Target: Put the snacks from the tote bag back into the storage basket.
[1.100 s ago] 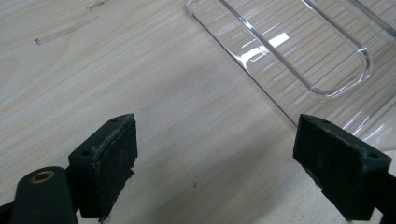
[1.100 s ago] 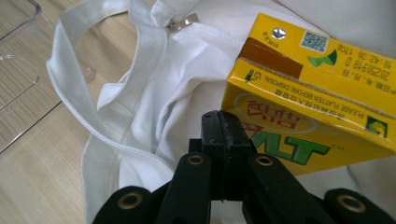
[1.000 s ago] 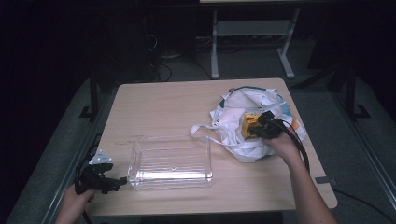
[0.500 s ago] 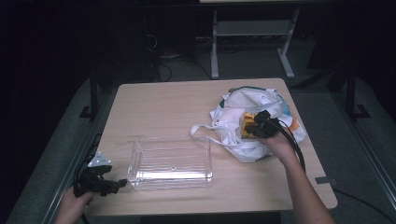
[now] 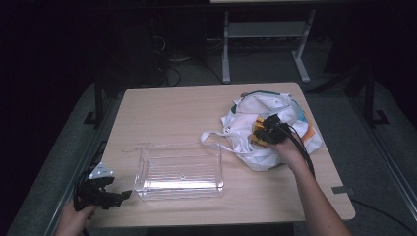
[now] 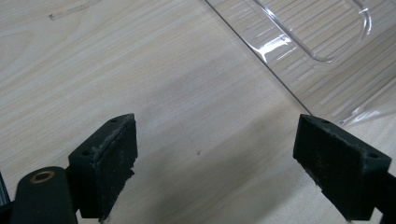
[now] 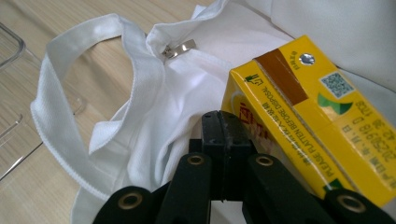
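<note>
A yellow drink carton [image 7: 303, 102] lies in the mouth of a white cloth bag [image 5: 246, 123] on the right half of the table. My right gripper [image 7: 224, 122] is shut, its jaws pressed together with nothing showing between them. Its tips rest against the white fabric [image 7: 154, 107], right beside the carton's left edge. In the high view the right gripper [image 5: 269, 129] sits over the carton [image 5: 257, 137]. My left gripper [image 5: 101, 191] hangs at the table's front left corner. It stands open above bare wood [image 6: 217, 126], left of a clear plastic container [image 5: 179, 172].
The clear container [image 6: 327, 46] stands empty just right of the left jaws. The bag's strap [image 5: 211, 137] loops toward it. A metal zip pull [image 7: 180, 48] lies on the bag. The wooden table [image 5: 177, 113] ends near the left hand; dark floor and a metal frame [image 5: 226, 54] lie beyond.
The right gripper has edged slightly left over the carton. The left gripper has hardly moved.
</note>
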{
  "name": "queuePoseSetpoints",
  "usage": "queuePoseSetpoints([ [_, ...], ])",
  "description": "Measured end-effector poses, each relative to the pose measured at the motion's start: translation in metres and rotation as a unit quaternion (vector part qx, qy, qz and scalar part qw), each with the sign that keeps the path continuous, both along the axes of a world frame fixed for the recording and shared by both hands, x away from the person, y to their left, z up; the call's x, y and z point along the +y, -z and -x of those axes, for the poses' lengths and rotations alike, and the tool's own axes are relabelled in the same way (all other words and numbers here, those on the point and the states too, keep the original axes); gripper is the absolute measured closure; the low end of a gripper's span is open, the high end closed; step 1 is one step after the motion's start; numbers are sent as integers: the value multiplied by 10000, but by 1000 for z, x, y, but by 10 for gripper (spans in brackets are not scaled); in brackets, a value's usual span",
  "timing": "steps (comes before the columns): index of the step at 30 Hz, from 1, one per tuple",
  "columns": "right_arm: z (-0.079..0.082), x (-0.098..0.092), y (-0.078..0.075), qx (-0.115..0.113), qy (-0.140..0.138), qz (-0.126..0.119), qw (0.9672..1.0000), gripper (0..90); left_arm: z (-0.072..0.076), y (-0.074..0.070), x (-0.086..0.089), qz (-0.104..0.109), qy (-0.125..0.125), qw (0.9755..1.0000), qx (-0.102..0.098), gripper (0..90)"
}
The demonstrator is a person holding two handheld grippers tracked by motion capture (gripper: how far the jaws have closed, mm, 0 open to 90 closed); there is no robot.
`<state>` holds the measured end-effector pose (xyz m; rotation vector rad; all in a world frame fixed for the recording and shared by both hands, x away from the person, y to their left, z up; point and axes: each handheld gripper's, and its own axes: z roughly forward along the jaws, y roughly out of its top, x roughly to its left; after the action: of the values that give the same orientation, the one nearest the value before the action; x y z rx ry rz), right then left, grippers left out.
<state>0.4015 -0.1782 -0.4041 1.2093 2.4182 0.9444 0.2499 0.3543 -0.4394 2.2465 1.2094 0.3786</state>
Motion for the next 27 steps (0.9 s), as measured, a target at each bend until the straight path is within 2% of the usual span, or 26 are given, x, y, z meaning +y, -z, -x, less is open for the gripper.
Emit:
queuePoseSetpoints([
  [5, 3, 0, 0, 36, -99, 52, 9999, 900, -1, -1, 0, -33, 54, 10000, -21, 137],
  [6, 4, -1, -1, 52, -151, 63, 9999, 900, -2, -1, -1, 16, 3, 10000, -8, 137],
  [9, 11, -7, -6, 219, -293, 83, 9993, 900, -4, -3, -1, 13, 34, 10000, -43, 137],
  [13, 17, -17, -9, 324, -386, 104, 9987, 900, -9, -3, -1, 33, 63, 10000, -53, 137],
  [19, 22, -31, -12, 370, -308, 139, 9987, 900, -13, -3, -2, 63, 83, 9999, -62, 137],
  [27, 18, -56, -14, 295, 47, 23, 9996, 900, -12, -4, 0, 40, 76, 10000, -37, 137],
])
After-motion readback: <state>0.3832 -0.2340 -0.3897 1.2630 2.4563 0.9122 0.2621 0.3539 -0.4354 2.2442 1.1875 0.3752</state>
